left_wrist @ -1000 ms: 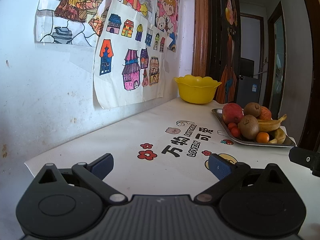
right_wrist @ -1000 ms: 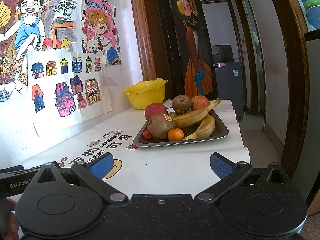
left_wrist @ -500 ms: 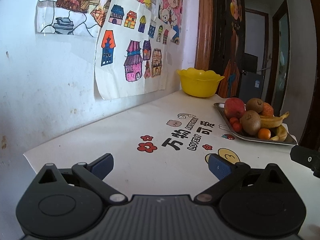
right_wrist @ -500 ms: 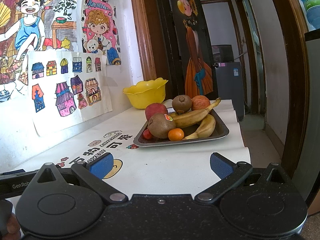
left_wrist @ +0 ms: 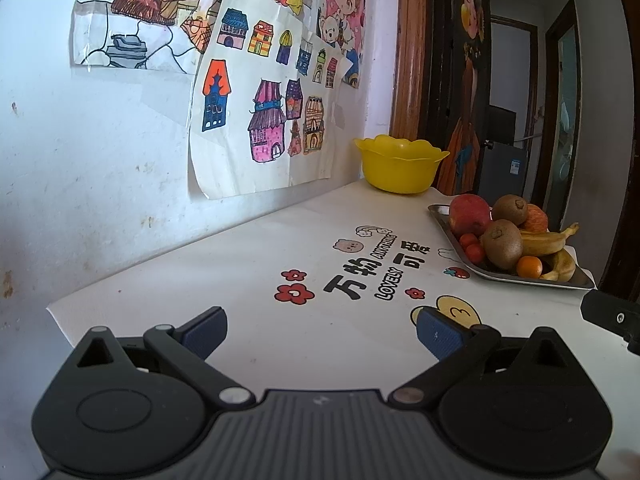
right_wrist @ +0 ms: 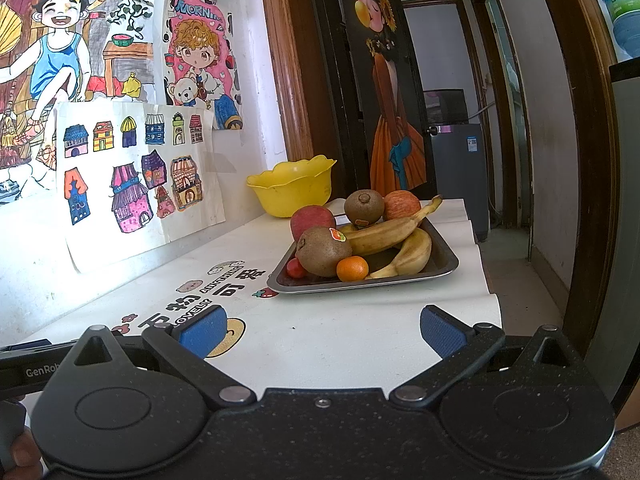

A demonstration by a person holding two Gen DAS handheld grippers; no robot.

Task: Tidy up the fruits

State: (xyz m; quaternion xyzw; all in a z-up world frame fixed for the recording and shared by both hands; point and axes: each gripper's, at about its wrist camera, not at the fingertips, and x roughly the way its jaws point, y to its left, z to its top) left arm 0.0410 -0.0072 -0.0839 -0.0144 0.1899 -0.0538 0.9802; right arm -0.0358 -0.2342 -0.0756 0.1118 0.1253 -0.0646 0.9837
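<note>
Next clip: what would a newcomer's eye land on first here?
Probably the metal tray heaped with fruit at the table's right side: bananas, kiwis, apples and a small orange. Behind it, by the wall, stands a yellow bowl, beside bright children's drawings. Both the left gripper and right gripper are open and hold nothing.

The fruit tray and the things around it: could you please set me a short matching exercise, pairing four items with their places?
Items:
1. yellow bowl
2. small orange
3. stickered kiwi
4. right gripper

Places:
A. at the tray's near edge, in front of the bananas
B. on the table beyond the tray, by the wall
C. open above the bare tablecloth, short of the tray
D. on the tray, just left of the small orange

Pairs: 1-B, 2-A, 3-D, 4-C
</note>
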